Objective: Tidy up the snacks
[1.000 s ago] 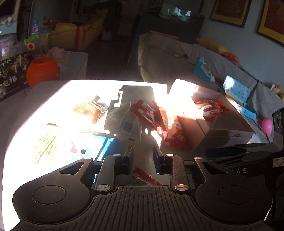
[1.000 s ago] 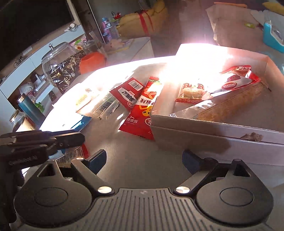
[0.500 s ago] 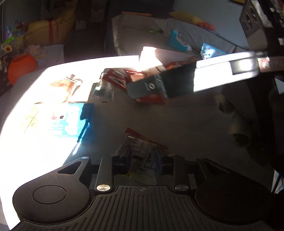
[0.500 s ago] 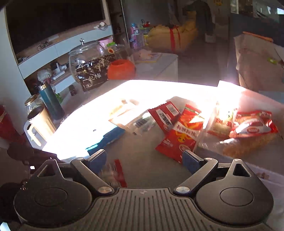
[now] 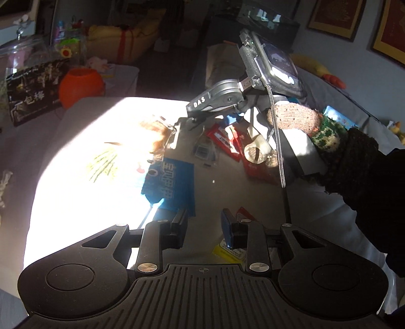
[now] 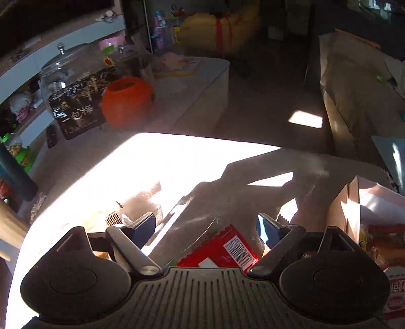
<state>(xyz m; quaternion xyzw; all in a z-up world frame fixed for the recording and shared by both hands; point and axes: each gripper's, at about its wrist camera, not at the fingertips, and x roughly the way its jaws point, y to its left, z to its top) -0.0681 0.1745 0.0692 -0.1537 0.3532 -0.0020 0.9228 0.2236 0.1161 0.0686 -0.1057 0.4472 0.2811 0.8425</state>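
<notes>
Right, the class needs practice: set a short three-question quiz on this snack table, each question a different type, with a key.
1. True or false: the blue packet lies inside a box.
2. What lies below the right gripper? A: red barcoded packet; B: cup; C: spoon.
3. What covers the hand holding that gripper?
Key: 1 false, it lies on the table. 2 A; the jaws have just been closing, not yet pressing it. 3 A knitted glove.

Sunlit grey table, shadowed sofa, framed pictures.
</notes>
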